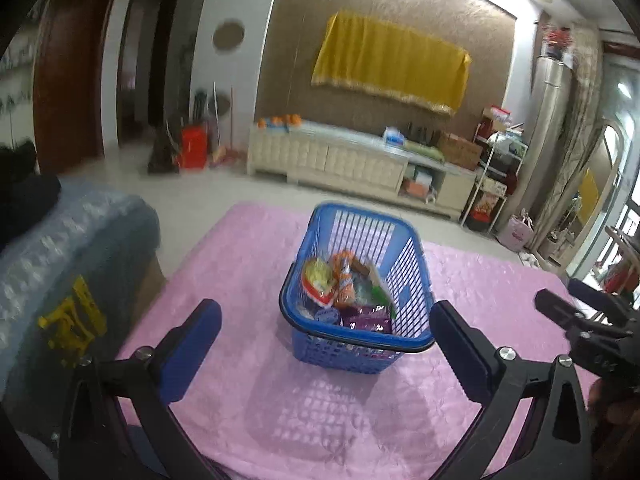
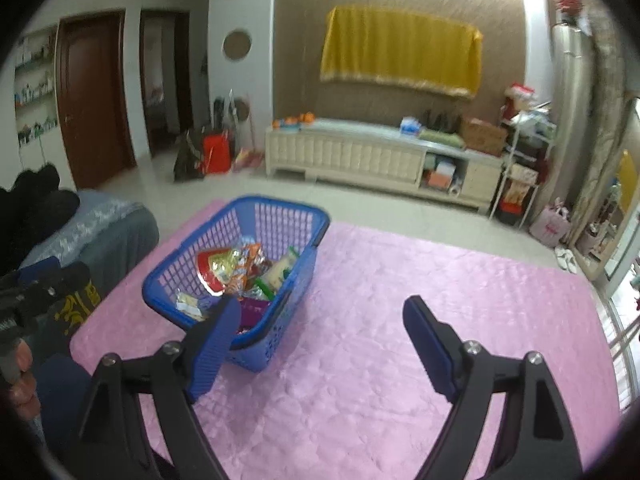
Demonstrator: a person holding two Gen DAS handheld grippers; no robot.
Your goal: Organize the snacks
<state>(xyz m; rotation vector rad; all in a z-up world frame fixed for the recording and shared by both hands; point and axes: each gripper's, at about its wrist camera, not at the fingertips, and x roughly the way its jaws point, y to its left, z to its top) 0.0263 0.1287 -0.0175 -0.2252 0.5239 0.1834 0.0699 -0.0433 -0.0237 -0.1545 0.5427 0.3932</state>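
Blue slatted basket (image 1: 404,256) brims with bright snack packets (image 1: 340,284).

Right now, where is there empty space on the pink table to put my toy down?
The pink tablecloth is bare from the blue basket across to the window-side edge, and also between the basket and the near edge. Only the basket is crowded, full of snack packets.

A home living room: low cabinet (image 2: 360,152), wooden doors (image 2: 94,96), sofa (image 2: 116,220).

snacks (image 1: 344,286) in basket (image 1: 356,350) on table (image 1: 256,400)
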